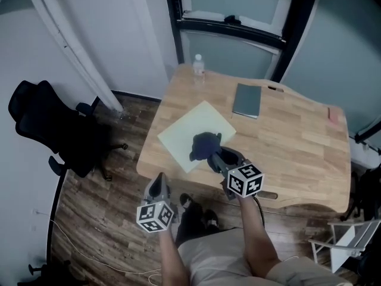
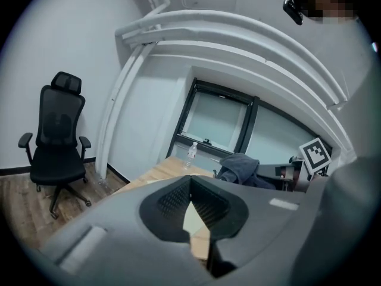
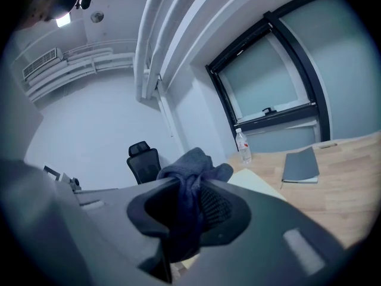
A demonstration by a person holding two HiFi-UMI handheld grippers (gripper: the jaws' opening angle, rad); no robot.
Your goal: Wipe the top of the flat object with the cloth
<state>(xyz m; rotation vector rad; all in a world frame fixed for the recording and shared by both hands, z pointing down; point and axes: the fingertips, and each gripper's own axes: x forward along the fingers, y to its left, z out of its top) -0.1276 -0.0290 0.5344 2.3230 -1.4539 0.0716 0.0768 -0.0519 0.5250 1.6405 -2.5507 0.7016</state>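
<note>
A pale yellow flat sheet (image 1: 191,130) lies on the near left part of the wooden table (image 1: 297,154). A dark blue cloth (image 1: 204,145) rests bunched on the sheet's near corner, and my right gripper (image 1: 216,155) is shut on it. In the right gripper view the cloth (image 3: 191,170) bulges up between the jaws, with the sheet (image 3: 257,180) beyond. My left gripper (image 1: 159,183) hangs off the table's near edge, below the sheet, its jaws shut on nothing. The left gripper view shows its tips (image 2: 190,180) meeting, and the cloth (image 2: 240,168) to the right.
A grey notebook (image 1: 246,100) lies behind the sheet, a water bottle (image 1: 198,66) stands at the far left corner, and a small pink item (image 1: 333,115) sits at the far right. A black office chair (image 1: 53,130) stands on the floor at left. A white frame (image 1: 348,243) is at lower right.
</note>
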